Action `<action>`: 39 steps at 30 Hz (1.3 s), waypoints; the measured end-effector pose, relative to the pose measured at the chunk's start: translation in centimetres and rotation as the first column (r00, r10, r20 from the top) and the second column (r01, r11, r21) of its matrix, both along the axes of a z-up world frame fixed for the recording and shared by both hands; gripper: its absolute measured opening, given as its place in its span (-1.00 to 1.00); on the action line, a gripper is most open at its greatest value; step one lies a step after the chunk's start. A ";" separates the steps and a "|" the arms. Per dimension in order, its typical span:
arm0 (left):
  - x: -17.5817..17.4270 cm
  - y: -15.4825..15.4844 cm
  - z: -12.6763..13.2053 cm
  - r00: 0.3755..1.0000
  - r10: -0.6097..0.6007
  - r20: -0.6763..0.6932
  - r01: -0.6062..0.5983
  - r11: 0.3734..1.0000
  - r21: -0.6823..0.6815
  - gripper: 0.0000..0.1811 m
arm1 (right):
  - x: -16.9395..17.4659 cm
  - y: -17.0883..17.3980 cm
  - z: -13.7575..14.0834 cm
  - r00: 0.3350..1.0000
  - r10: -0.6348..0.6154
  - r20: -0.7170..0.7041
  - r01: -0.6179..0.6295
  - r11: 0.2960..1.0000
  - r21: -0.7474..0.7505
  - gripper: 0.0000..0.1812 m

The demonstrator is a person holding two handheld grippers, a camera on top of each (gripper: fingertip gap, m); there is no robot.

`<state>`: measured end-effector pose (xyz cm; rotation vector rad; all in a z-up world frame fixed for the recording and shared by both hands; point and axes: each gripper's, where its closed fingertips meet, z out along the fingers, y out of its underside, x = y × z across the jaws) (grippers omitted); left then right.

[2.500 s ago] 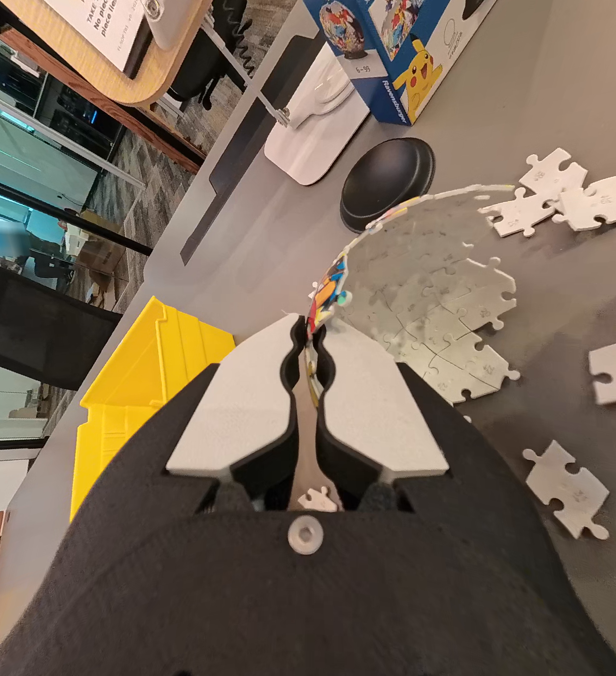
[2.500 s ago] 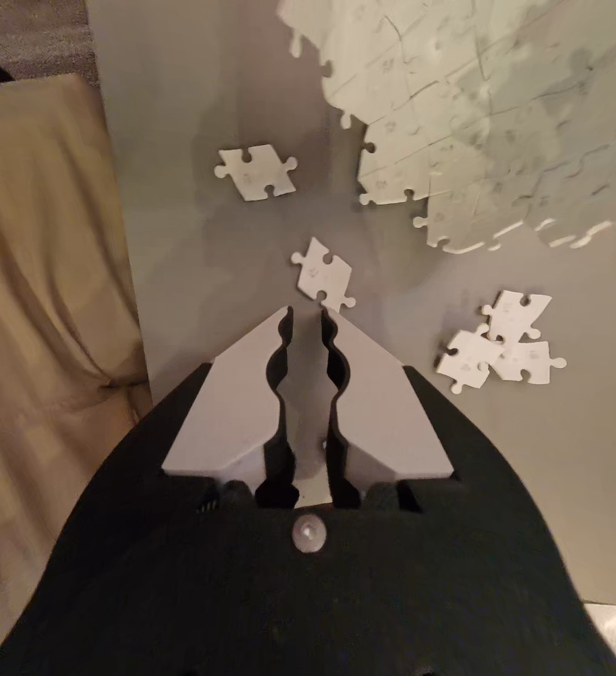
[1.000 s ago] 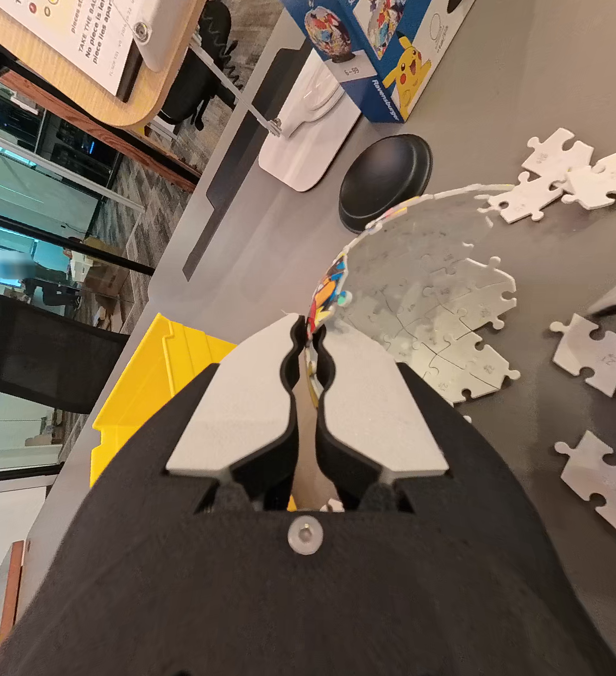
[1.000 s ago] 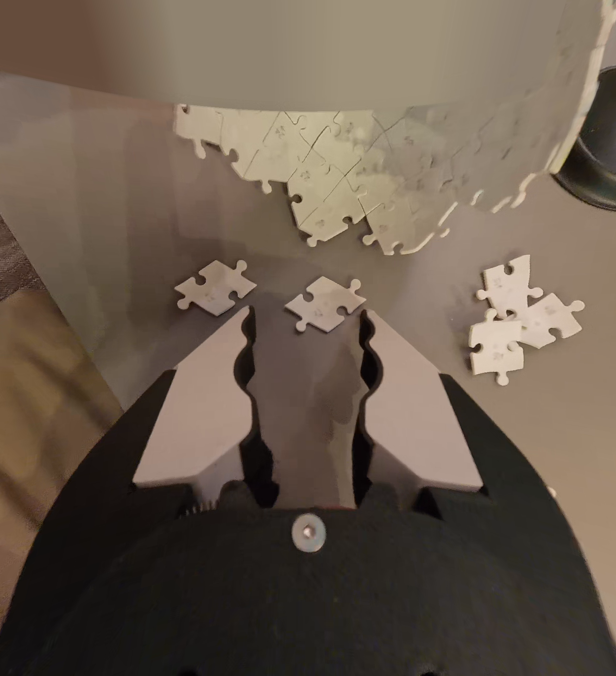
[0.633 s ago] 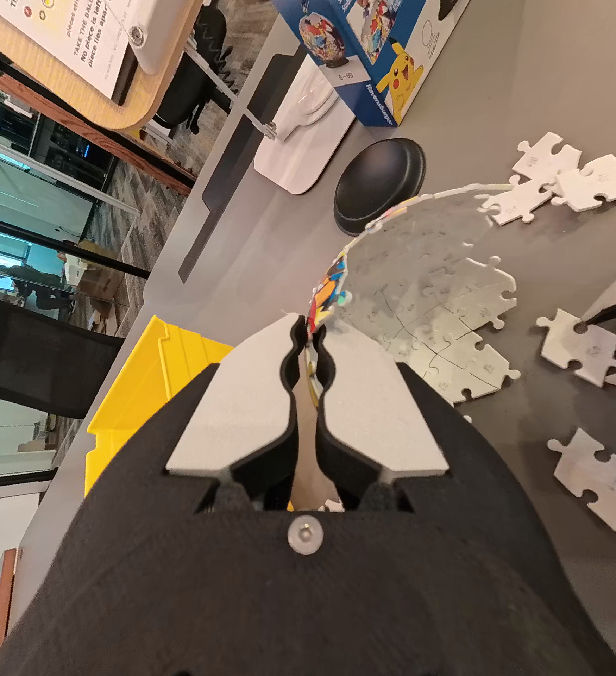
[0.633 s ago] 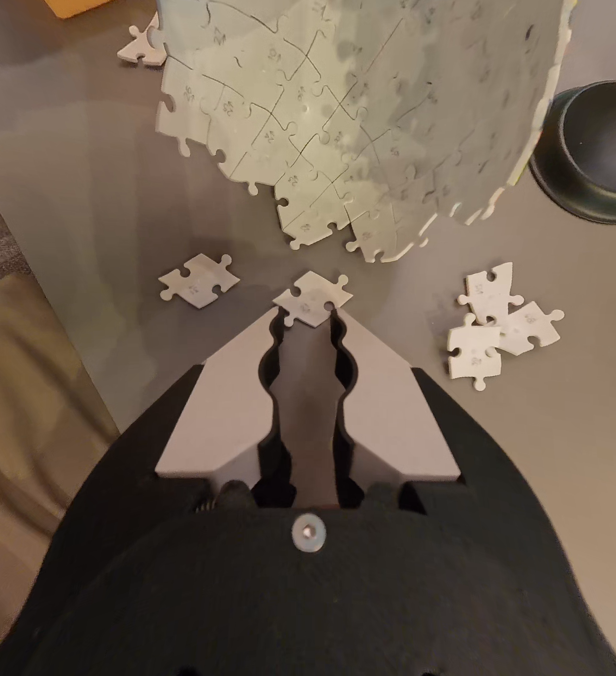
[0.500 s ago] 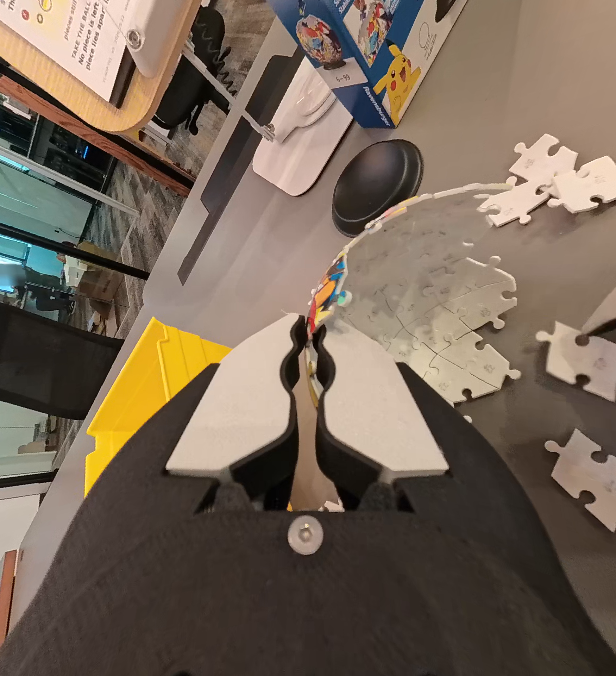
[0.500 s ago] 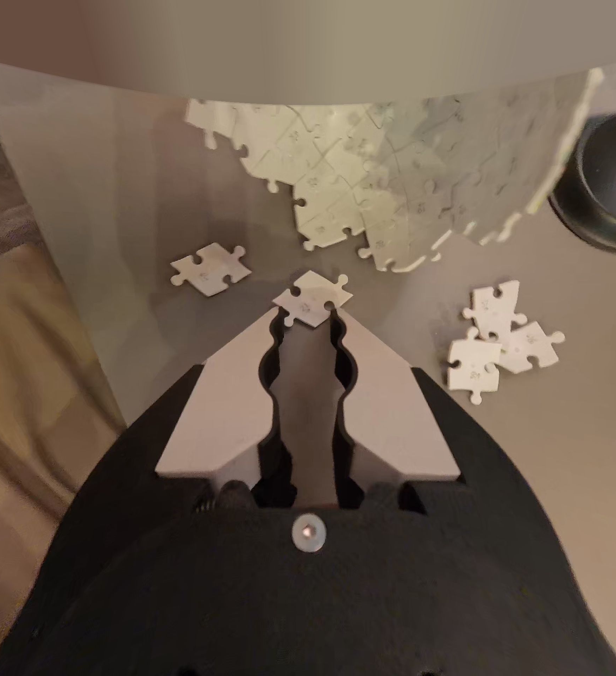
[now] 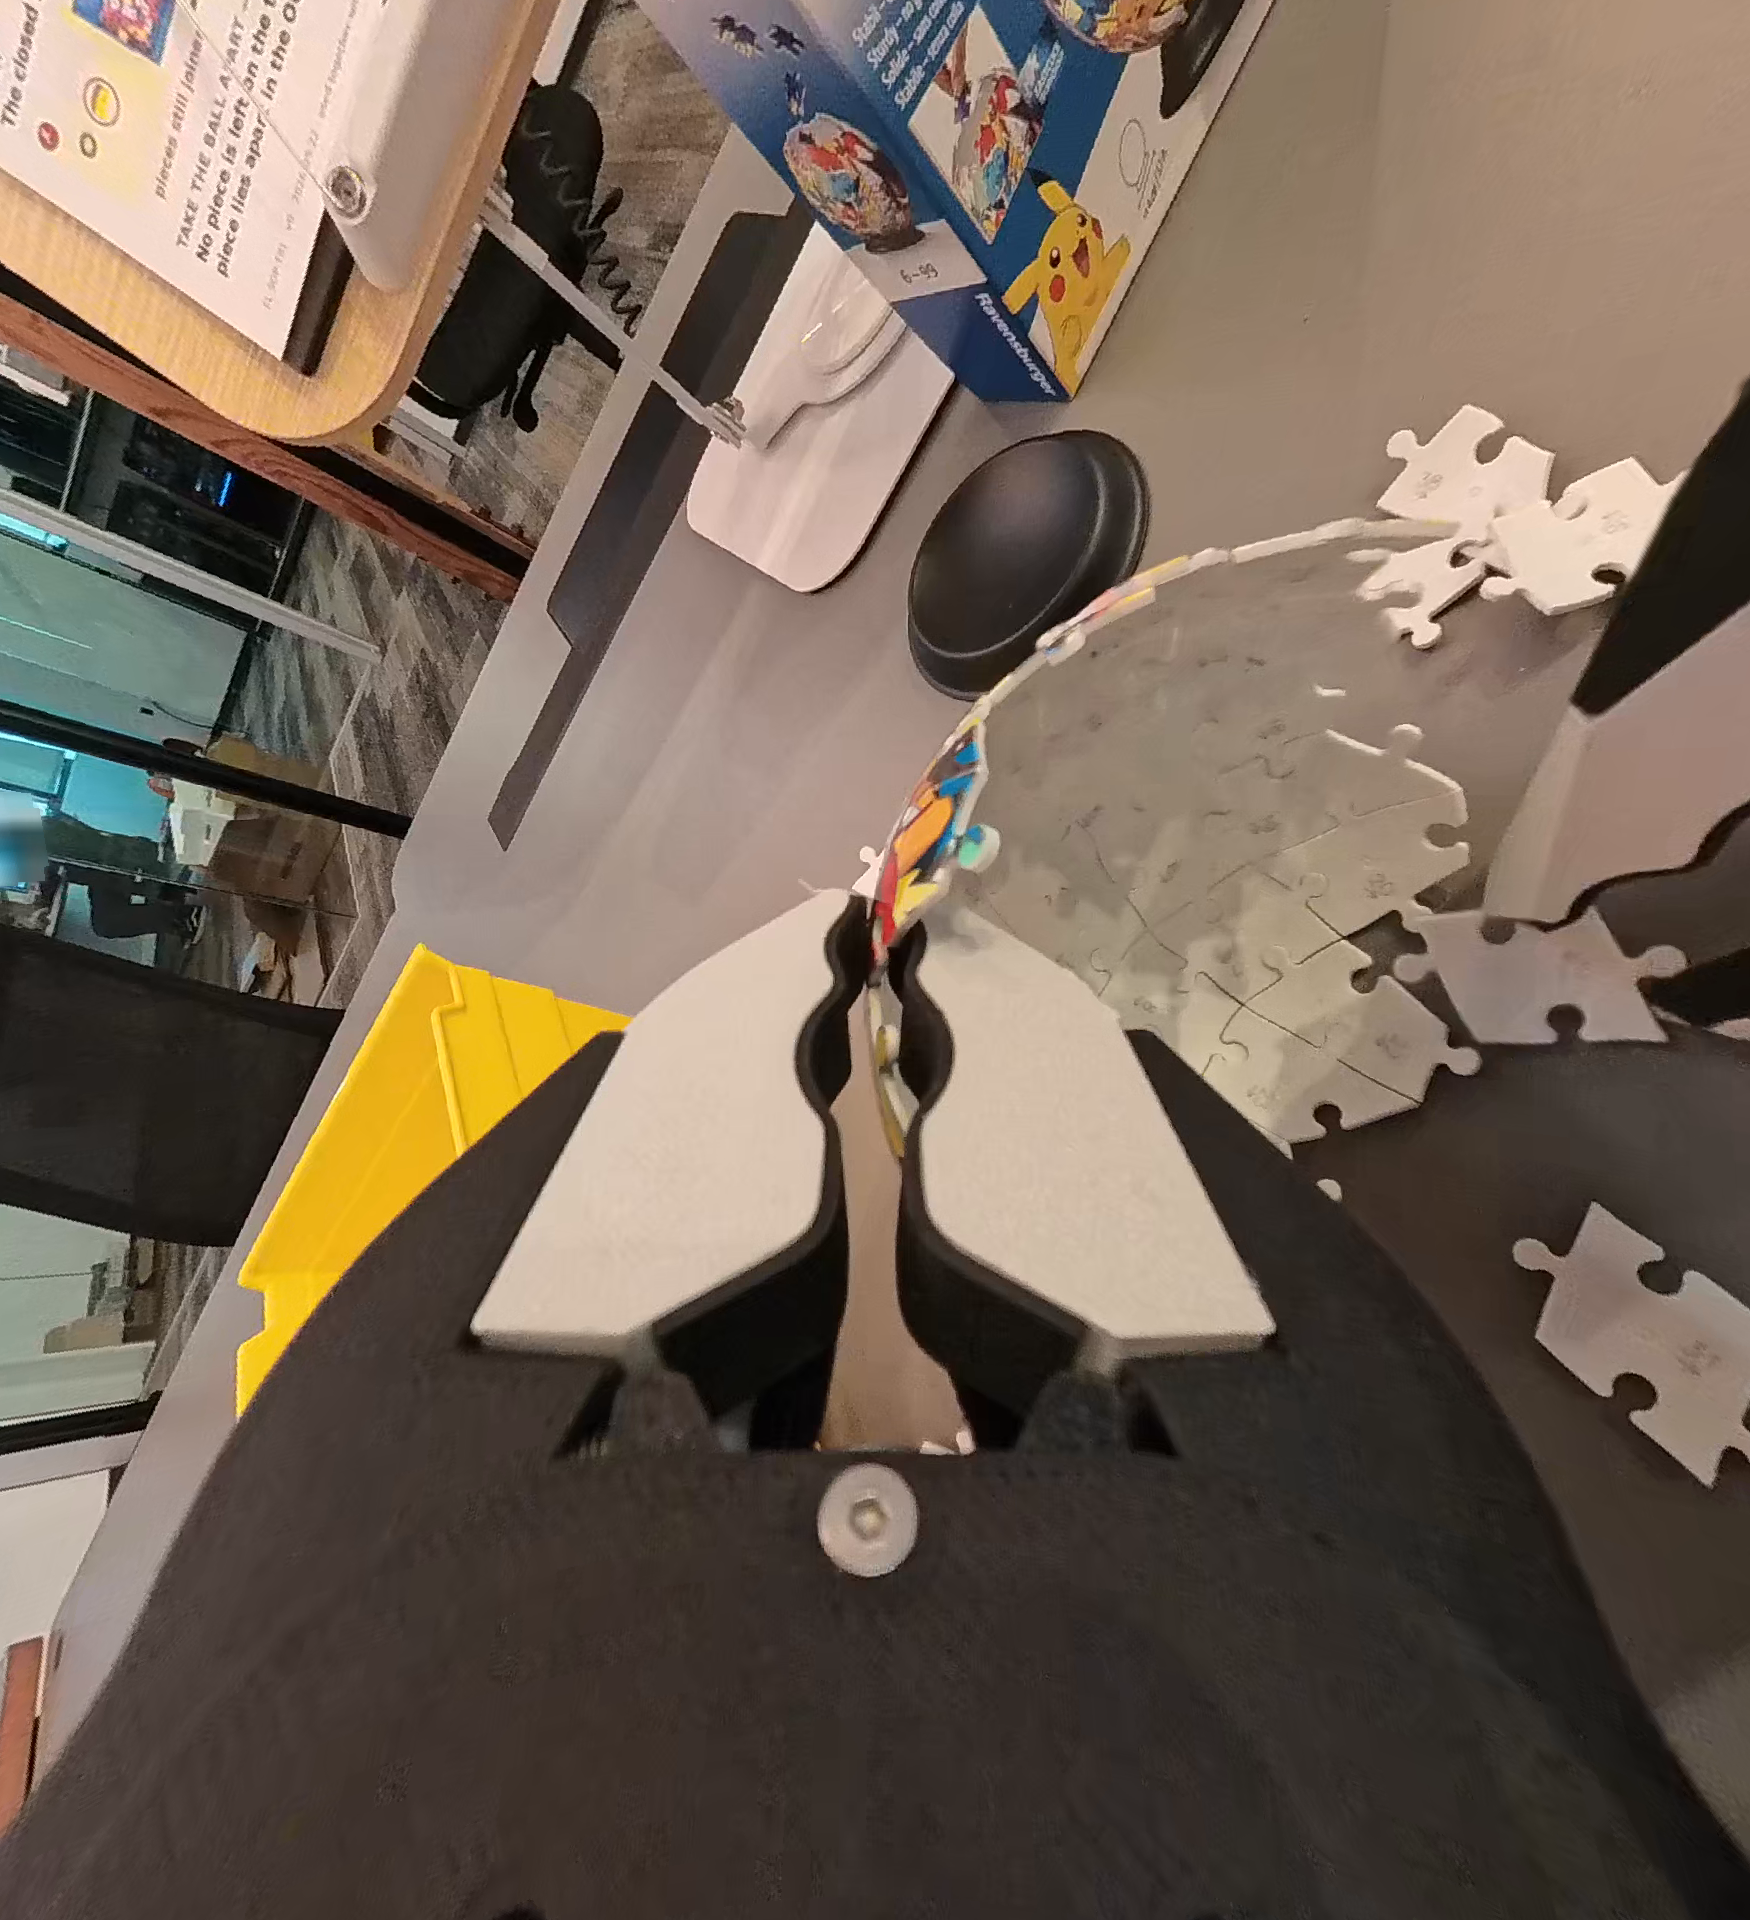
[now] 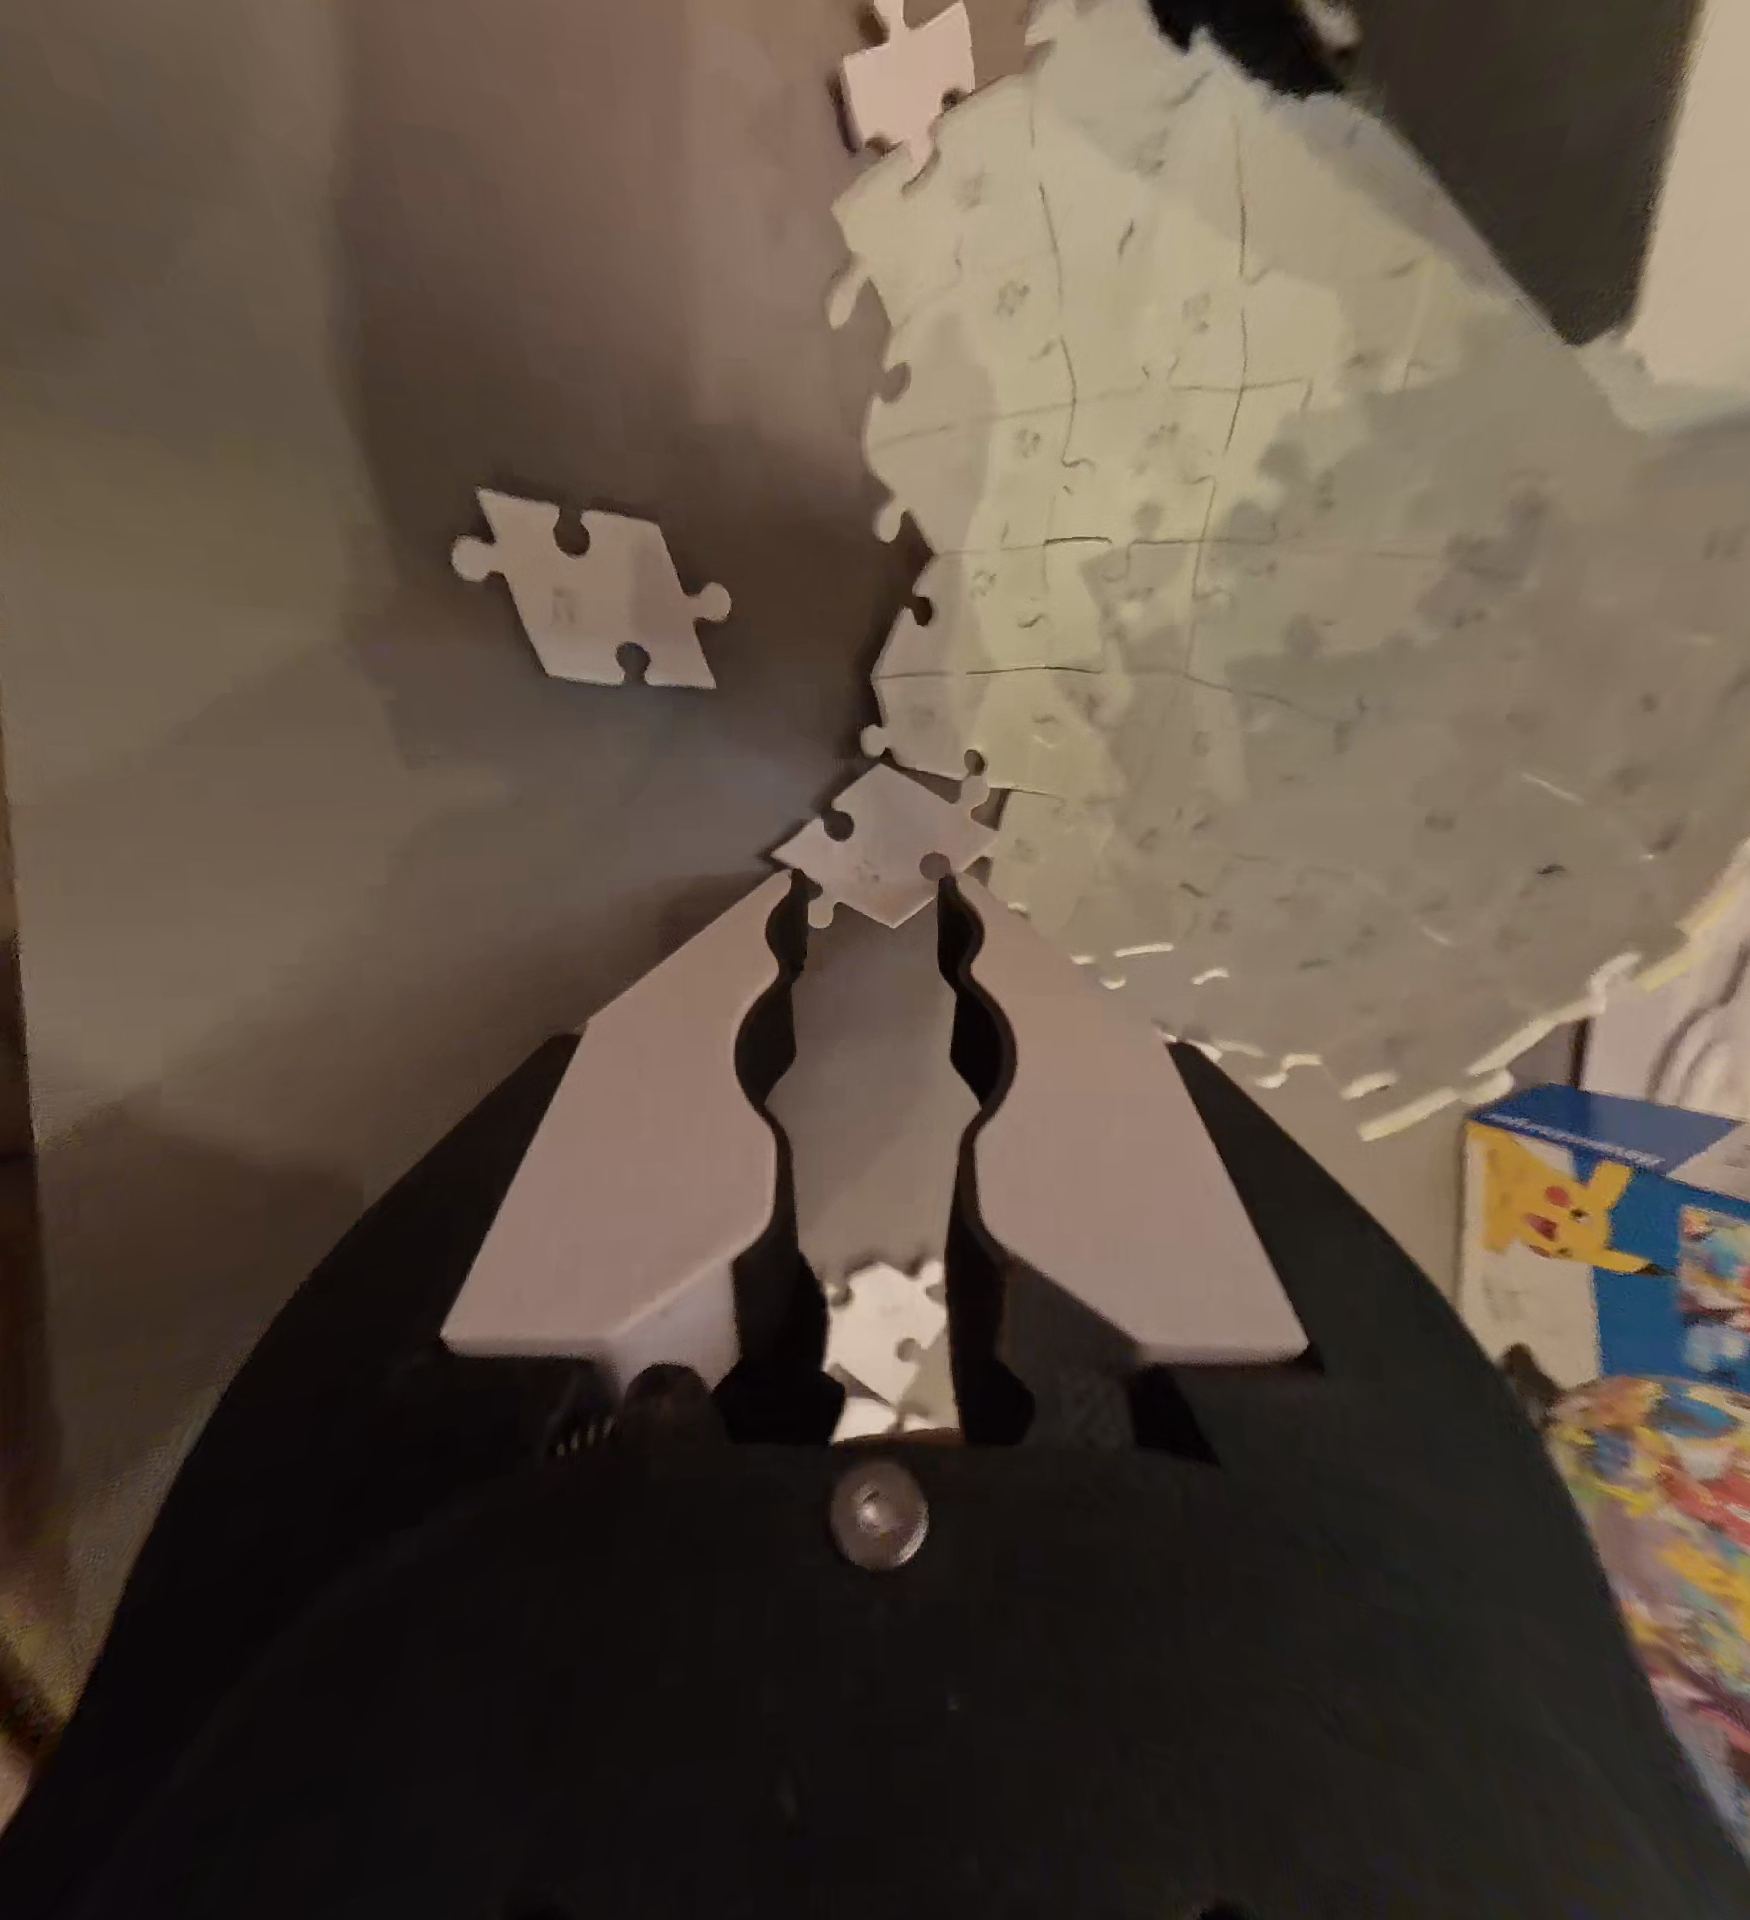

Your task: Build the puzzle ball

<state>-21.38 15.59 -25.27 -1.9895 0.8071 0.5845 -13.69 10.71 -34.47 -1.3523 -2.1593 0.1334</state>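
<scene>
My left gripper [image 9: 879,925] is shut on the rim of the half-built puzzle ball [image 9: 1214,831], a curved shell with a pale grey inside and a colourful outside, held above the grey table [image 9: 1577,208]. My right gripper [image 10: 869,883] is shut on a white puzzle piece [image 10: 881,842] and holds it against the shell's [image 10: 1214,571] jagged lower edge. In the left wrist view the right gripper [image 9: 1619,951] comes in from the right with that piece [image 9: 1525,971] next to the shell's open edge.
Loose white pieces lie on the table: one [image 9: 1660,1351] at the right, a small cluster [image 9: 1473,520] farther off, one [image 10: 596,603] left of the shell. A black dome stand [image 9: 1027,561], a blue puzzle box [image 9: 954,156] and a yellow bin [image 9: 383,1122] are nearby. The tips of one gripper are about 12 centimetres away from the tips of the other.
My right gripper opened over a loose piece, shut on it, lifted it off the table and brought it to the shell's edge. My left gripper kept its hold on the shell.
</scene>
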 end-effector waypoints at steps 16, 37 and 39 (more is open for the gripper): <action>0.8 0.0 0.1 0.999 -0.038 -0.006 0.038 0.999 0.014 -0.96 | -0.1 0.8 0.3 0.989 0.144 0.036 -0.148 0.950 0.273 -0.73; 1.0 0.1 0.2 0.998 -0.060 -0.025 0.061 0.998 0.033 -0.96 | -0.5 0.2 0.4 0.996 0.015 -0.092 -0.004 0.993 0.122 -0.66; 1.1 0.1 0.3 0.998 -0.063 -0.025 0.063 0.997 0.035 -0.96 | -0.5 0.2 0.3 0.995 -0.016 -0.100 0.024 0.996 0.086 -0.69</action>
